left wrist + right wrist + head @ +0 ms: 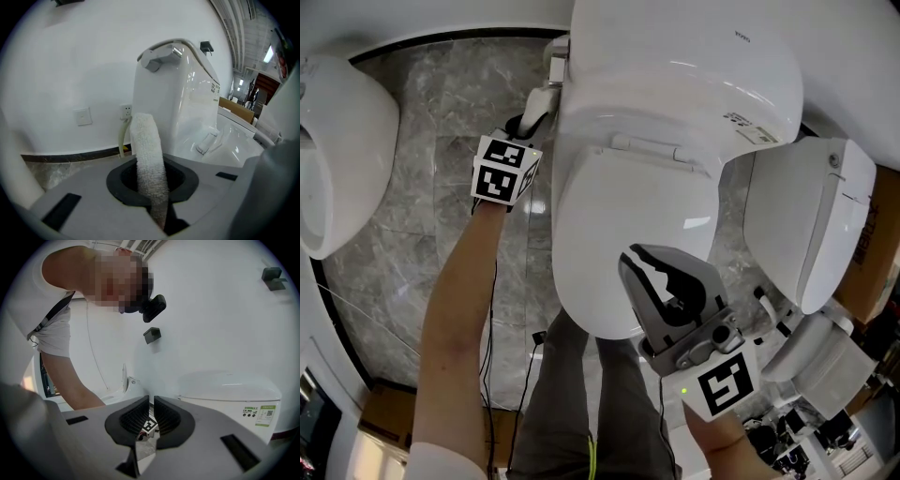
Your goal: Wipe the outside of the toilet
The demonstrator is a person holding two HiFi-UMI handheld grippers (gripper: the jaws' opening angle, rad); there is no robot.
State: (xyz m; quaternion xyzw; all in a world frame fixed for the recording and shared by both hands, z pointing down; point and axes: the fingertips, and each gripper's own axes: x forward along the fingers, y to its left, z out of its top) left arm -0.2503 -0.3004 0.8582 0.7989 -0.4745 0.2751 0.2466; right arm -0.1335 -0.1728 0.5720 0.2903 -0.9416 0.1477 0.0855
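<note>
Toilet (675, 103): white, lid (628, 216) down, standing on the grey floor (441, 197).
Cloth (147, 154): white and fluffy, sticking up just beside the toilet's tank (187, 93).
Left hand-held gripper (151, 180): squeezing the cloth, at the left side of the toilet.
Right hand-held gripper (151, 413): closed, holding nothing, over the front of the toilet lid.

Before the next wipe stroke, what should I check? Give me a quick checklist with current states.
1. Cloth clamped in the left gripper jaws: ok.
2. Cloth pressed against the side of the tank: cannot tell.
3. Right gripper empty, jaws together: ok.
4. Right gripper clear of the toilet lid: cannot tell; it is over the lid's front.
5. Lid down: ok.
</note>
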